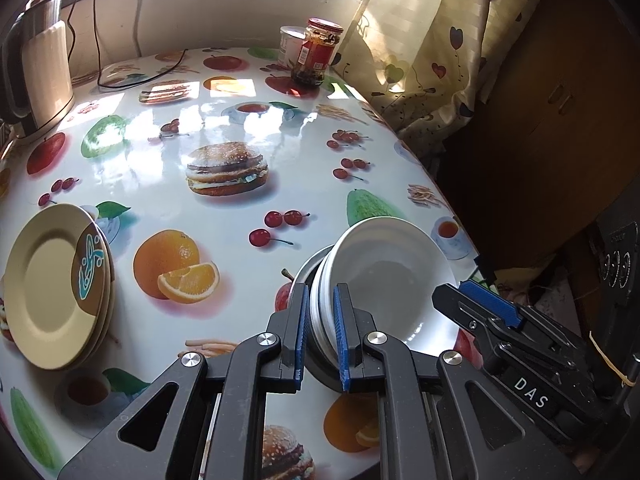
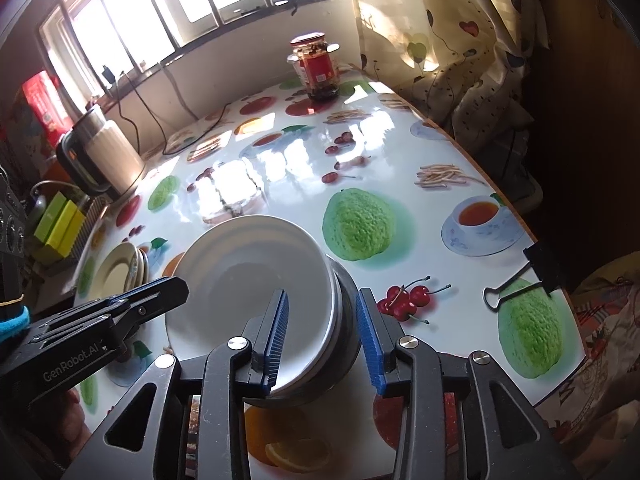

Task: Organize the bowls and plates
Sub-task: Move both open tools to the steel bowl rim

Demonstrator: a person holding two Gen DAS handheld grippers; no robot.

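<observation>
With the left gripper [image 1: 321,334] pinching the stacked white bowls' [image 1: 384,280] near rim and the right gripper [image 2: 322,338] part-open, holding nothing, the stack looked seated on the steel bowl [image 2: 347,320], so loosen gently.

Both wrist views look steeply down, close over the near table [image 1: 224,92] edge; both share the stacked bowls [image 1: 384,276].

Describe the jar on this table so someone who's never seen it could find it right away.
Start at the round fruit-print table and look to its far edge, below the barred window. The red-lidded glass jar stands there, tall and red-labelled with dark contents, unlike the plain white tub beside it.
</observation>
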